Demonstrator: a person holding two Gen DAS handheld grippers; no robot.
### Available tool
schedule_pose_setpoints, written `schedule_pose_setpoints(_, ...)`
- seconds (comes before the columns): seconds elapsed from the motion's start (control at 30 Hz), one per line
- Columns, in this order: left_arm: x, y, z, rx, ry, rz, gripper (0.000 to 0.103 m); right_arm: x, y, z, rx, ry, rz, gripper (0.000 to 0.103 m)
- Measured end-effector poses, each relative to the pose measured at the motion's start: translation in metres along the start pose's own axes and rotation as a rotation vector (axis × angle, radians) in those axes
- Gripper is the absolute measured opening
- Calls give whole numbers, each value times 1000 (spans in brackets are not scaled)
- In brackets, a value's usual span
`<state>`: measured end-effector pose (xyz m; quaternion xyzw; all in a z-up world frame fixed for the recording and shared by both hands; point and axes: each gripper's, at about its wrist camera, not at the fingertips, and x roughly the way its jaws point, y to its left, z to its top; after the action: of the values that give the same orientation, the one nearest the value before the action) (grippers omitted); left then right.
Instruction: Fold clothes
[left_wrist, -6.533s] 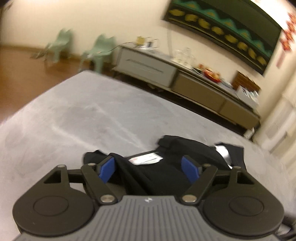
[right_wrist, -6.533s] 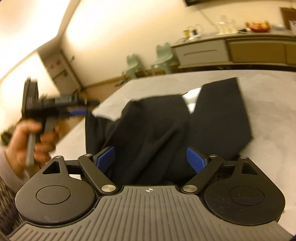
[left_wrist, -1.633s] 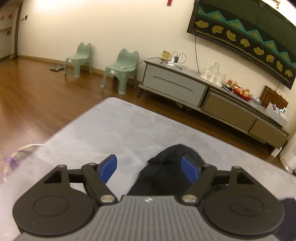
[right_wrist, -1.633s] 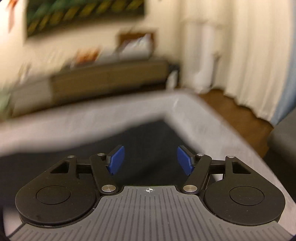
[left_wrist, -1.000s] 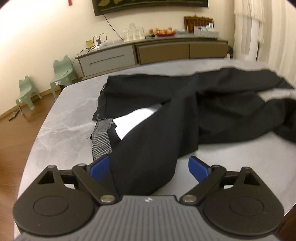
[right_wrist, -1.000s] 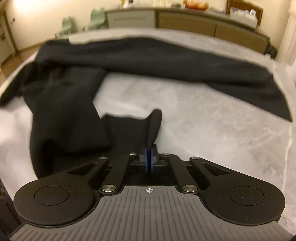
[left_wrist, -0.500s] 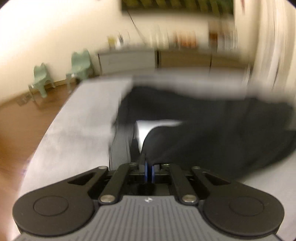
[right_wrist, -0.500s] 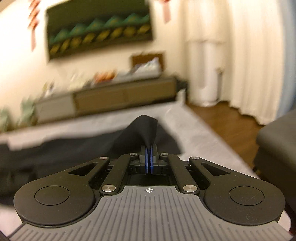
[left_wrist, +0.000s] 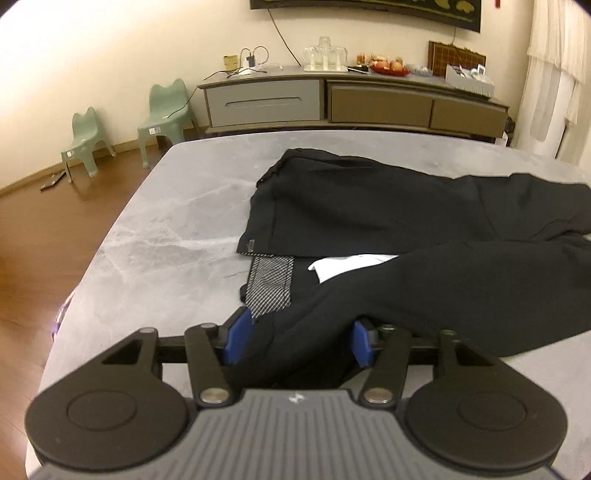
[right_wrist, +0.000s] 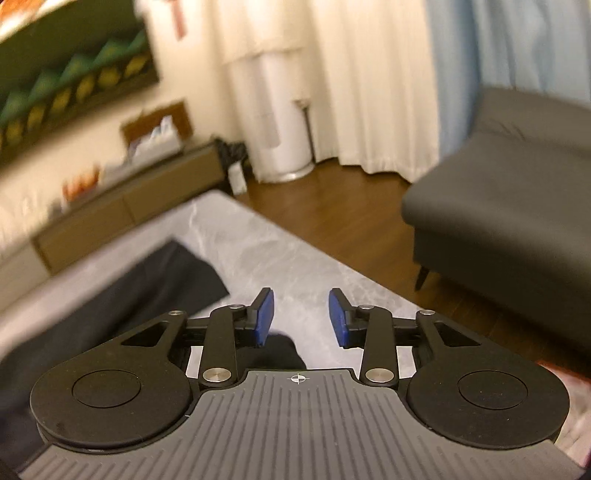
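Opening claws (left_wrist: 297, 341) (right_wrist: 301, 319) have released the trousers (left_wrist: 424, 229).

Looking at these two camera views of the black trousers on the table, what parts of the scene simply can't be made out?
- Left wrist view: the trousers run off the right edge, so the leg ends are cut off.
- Left wrist view: the left gripper, jaws opening, hides the cloth beneath its body.
- Left wrist view: the items on the sideboard are too small to identify.
- Right wrist view: the wall hanging is blurred.
- Right wrist view: the right gripper, jaws opening, covers the nearest cloth.
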<state>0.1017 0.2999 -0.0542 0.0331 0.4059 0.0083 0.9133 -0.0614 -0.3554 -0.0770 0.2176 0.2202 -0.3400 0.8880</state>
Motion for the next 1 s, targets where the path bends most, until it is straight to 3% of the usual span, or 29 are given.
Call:
schedule_pose_setpoints(0.07,-7,-2,-4,21,-5,-1,62,-2,4,-2,-22,13,61,51)
schedule_pose_setpoints(0.13,-14,-8,-9,69,-14,-1,72,-4,7,-4,-44,26,123,69)
schedule_pose_setpoints(0.2,-14,-15,-16,124,-26,-3,83,9,18,-10,-92,103,186,79)
schedule_pose_setpoints(0.33,0,-26,-21,157,-5,-18,87,43,28,-28,-142,274,209,81)
schedule_pose_setpoints(0.53,20,-19,-7,-39,35,-136,87,76,41,-57,-137,409,192,79)
schedule_pose_setpoints(0.57,23,-16,-4,-85,40,-154,87,79,45,-58,-150,401,178,76)
schedule_pose_setpoints(0.6,27,-12,-3,-137,45,-174,86,81,49,-57,-176,386,162,66)
schedule_pose_setpoints(0.63,30,-8,-1,-185,49,-199,85,83,53,-56,-202,373,149,32)
schedule_pose_setpoints(0.67,34,-4,0,-231,50,-217,79,87,59,-55,-219,369,148,10)
schedule_pose_setpoints(0.7,38,0,1,-276,51,-234,67,92,66,-56,-230,368,154,2)
schedule_pose_setpoints(0.73,40,5,3,-321,47,-241,56,92,73,-53,-238,348,161,1)
schedule_pose_setpoints(0.77,41,12,5,-373,34,-249,34,84,79,-45,-220,286,200,0)
schedule_pose_setpoints(0.8,41,19,8,-426,20,-257,22,71,83,-32,-183,203,261,0)
schedule_pose_setpoints(0.9,26,45,8,-581,-49,-283,24,25,70,-3,-9,-5,447,0)
schedule_pose_setpoints(0.97,15,57,6,-640,-67,-307,35,13,53,-6,41,0,431,0)
schedule_pose_setpoints(1.0,12,53,1,-625,-49,-305,50,17,43,-13,49,56,382,0)
